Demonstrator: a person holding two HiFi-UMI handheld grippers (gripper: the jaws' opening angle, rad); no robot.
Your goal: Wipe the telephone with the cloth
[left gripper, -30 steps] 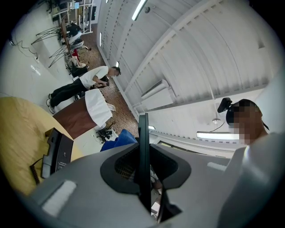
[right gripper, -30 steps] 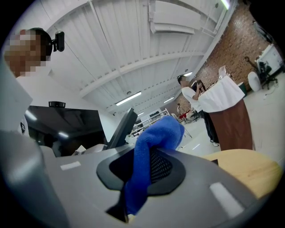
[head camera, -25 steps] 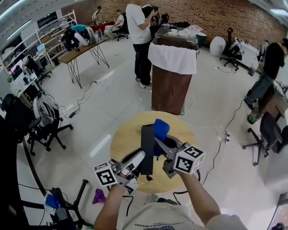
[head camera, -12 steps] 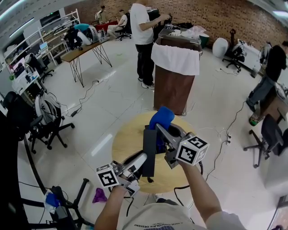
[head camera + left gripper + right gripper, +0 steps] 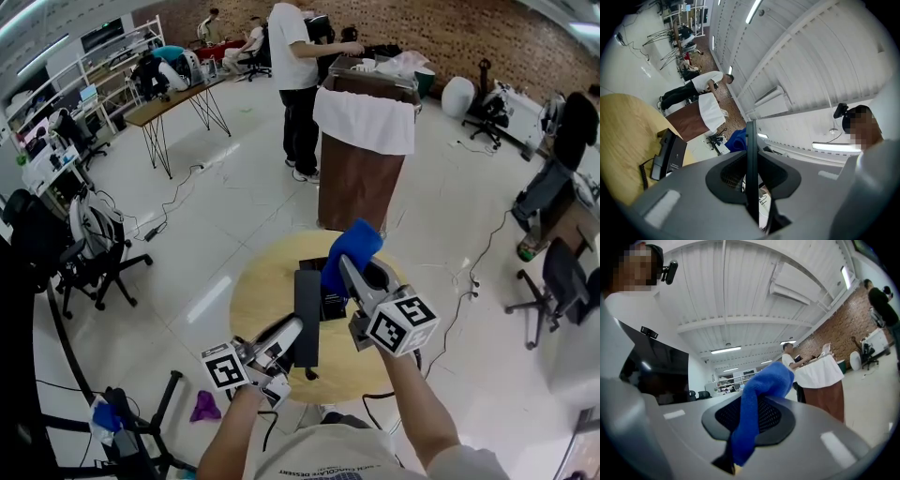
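The telephone's long black handset (image 5: 307, 317) is held above the round wooden table (image 5: 255, 295), its long axis pointing away from the person, and the left gripper (image 5: 285, 335) has its jaws clamped on the near end. The base (image 5: 331, 302) sits on the table just right of it. The right gripper (image 5: 354, 274) is pinched shut on the blue cloth (image 5: 349, 251), beside the handset's far end.
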